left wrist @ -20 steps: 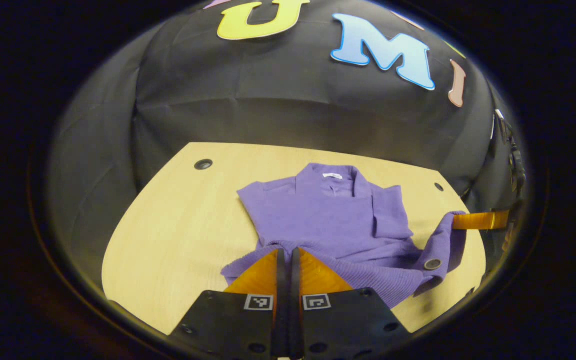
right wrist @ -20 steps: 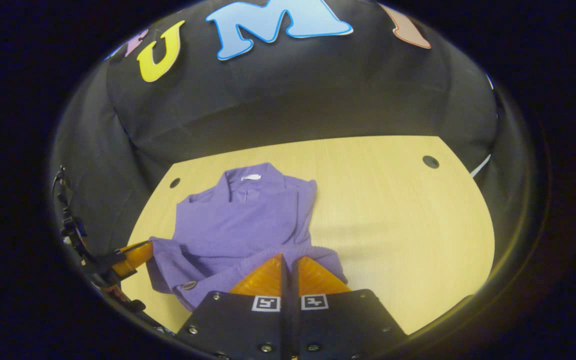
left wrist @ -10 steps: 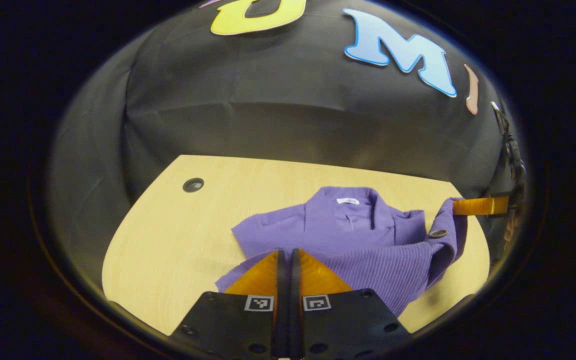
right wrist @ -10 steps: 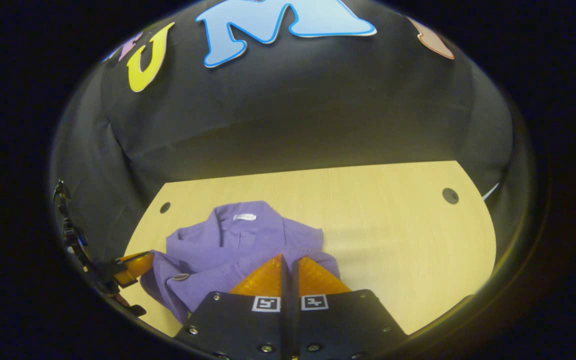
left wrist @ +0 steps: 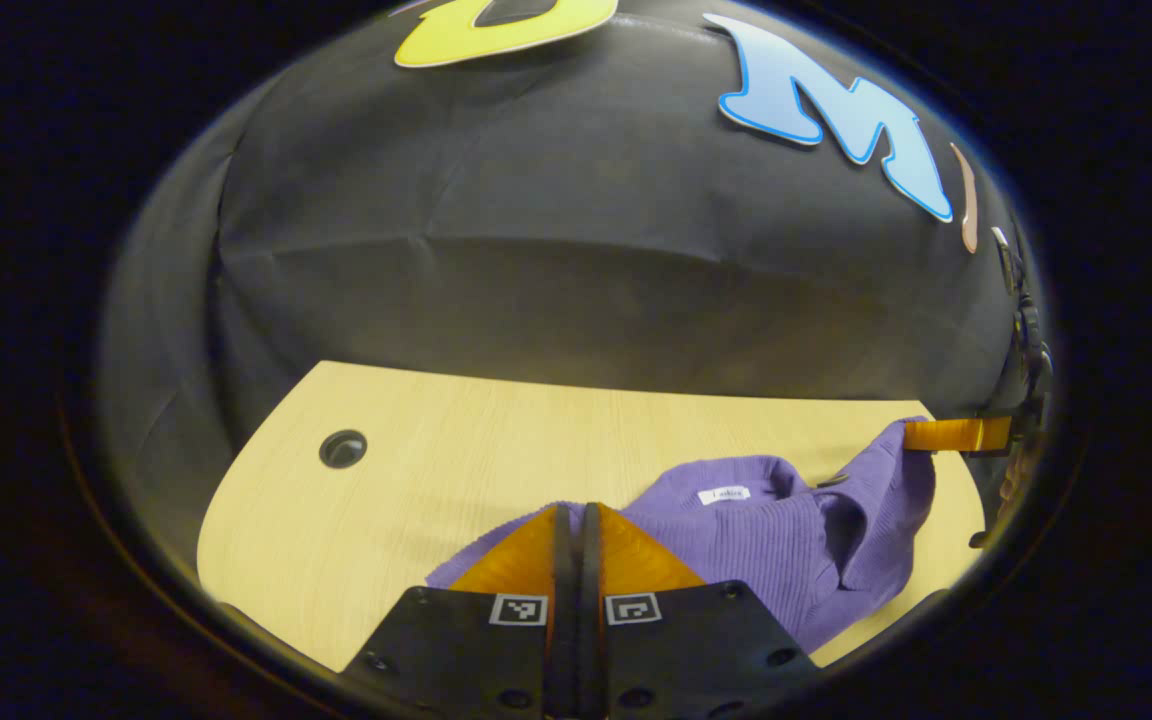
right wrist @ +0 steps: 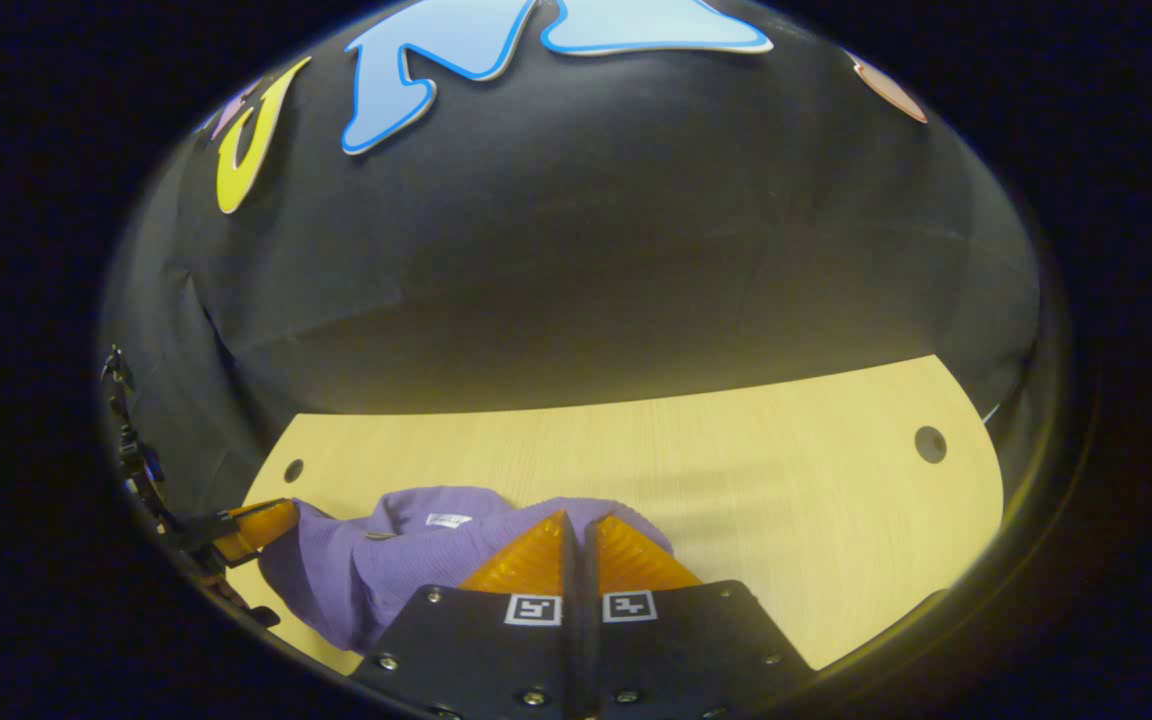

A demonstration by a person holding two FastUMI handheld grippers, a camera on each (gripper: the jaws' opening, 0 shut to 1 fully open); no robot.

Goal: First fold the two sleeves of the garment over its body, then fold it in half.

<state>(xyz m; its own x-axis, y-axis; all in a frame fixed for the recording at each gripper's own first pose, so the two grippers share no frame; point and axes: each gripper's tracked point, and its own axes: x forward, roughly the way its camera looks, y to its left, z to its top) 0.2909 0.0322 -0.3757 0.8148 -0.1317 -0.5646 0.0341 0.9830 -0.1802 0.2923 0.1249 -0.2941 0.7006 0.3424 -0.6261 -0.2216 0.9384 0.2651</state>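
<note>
Knit fabric of the purple garment (left wrist: 786,540) is sagging softly over the table (left wrist: 416,470) as I am carrying its hem, left gripper (left wrist: 576,510) and right gripper (right wrist: 576,520) both clamping it at the corners; it looks light and limp.

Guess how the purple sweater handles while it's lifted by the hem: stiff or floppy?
Probably floppy: the sweater sags between the left claw and right claw. Its ribbed knit likely grips rather than slips. Likely light, since two pinches carry it above the table.
</note>
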